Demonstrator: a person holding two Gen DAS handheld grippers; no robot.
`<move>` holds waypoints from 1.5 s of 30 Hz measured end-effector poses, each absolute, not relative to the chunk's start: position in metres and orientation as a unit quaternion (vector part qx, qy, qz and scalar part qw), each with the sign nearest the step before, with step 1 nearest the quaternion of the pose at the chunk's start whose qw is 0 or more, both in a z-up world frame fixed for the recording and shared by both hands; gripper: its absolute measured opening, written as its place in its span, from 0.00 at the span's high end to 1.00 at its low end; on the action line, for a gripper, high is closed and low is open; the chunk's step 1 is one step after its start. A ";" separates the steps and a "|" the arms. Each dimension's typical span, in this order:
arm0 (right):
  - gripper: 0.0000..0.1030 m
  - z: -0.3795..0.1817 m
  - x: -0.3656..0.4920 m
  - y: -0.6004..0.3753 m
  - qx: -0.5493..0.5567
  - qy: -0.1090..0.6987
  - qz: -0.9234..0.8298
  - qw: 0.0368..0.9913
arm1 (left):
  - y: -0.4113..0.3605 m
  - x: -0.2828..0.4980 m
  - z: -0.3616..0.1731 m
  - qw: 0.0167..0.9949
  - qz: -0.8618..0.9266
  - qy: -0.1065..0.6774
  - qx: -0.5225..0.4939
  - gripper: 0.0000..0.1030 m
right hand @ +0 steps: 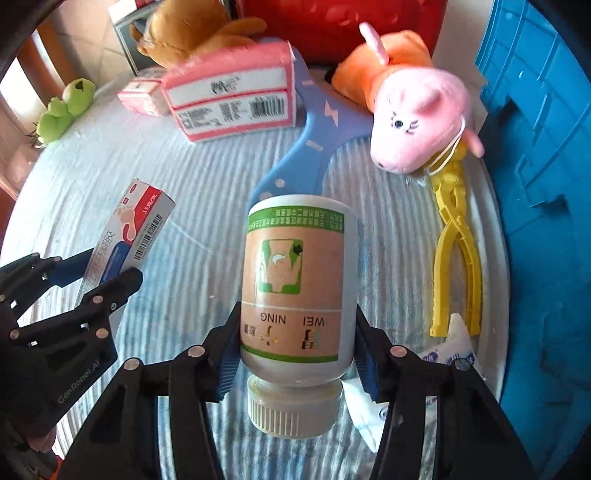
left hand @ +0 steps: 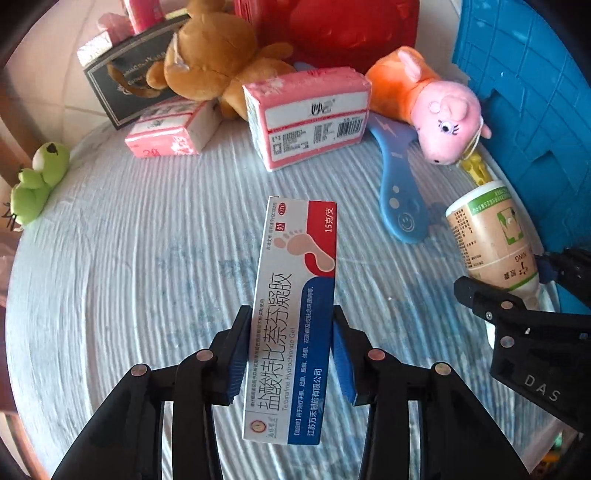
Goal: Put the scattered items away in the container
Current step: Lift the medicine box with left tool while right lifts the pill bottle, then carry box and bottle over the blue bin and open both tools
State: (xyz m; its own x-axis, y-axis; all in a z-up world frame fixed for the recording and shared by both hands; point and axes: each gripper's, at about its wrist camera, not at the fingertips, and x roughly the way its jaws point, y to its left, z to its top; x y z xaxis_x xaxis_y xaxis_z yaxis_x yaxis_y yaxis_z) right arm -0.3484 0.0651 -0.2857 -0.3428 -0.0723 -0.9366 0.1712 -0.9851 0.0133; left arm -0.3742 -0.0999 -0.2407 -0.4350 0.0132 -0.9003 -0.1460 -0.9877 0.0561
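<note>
Tongs (left hand: 291, 347) grip an ointment box (left hand: 291, 314) above ribbed, perhaps quilted, bedding (left hand: 147, 258).

You see a white, red and blue cardboard medicine box (left hand: 295, 314) with a foot print, tan-and-green labelled white plastic bottle (right hand: 297, 291), pale blue ribbed worktop (left hand: 147, 258), blue grid-patterned plastic crate (left hand: 528, 92).

Left claw (left hand: 291, 347), right claw (right hand: 295, 343): both clamped.

Counted across both views: four plush toys, namely one brown bear (left hand: 207, 51), one pink pig (left hand: 439, 107), one green frog (left hand: 37, 177) at nine o'clock, one red cushion-like plush (left hand: 343, 29) at twelve. Three pink tissue packs (left hand: 306, 114) (one half hidden behind a dark box (left hand: 122, 77)). One blue fan (right hand: 314, 140), one yellow clip (right hand: 456, 240), one medicine bottle (right hand: 295, 288), one ointment box (left hand: 291, 317), one blue crate (left hand: 535, 110) at three o'clock.
</note>
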 end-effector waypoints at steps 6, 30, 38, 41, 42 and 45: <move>0.49 -0.220 -0.316 0.055 0.503 0.046 -0.858 0.093 | -0.109 -0.341 -0.199 0.032 0.881 0.048 -0.469 0.61; 0.49 -0.013 -0.161 0.152 0.287 0.025 -0.957 -0.020 | 0.025 -0.221 -0.016 0.170 0.942 0.059 -0.283 0.61; 0.49 0.005 -0.119 0.238 0.270 0.001 -0.957 -0.104 | 0.113 -0.192 0.019 0.236 0.935 0.081 -0.251 0.61; 0.49 0.001 -0.113 0.267 0.275 -0.010 -0.954 -0.121 | 0.148 -0.187 0.024 0.256 0.927 0.086 -0.259 0.61; 0.49 -0.001 -0.112 0.276 0.277 -0.013 -0.953 -0.125 | 0.159 -0.187 0.024 0.262 0.924 0.089 -0.264 0.61; 0.49 -0.011 -0.111 0.303 0.285 -0.024 -0.948 -0.136 | 0.193 -0.189 0.018 0.272 0.913 0.098 -0.288 0.61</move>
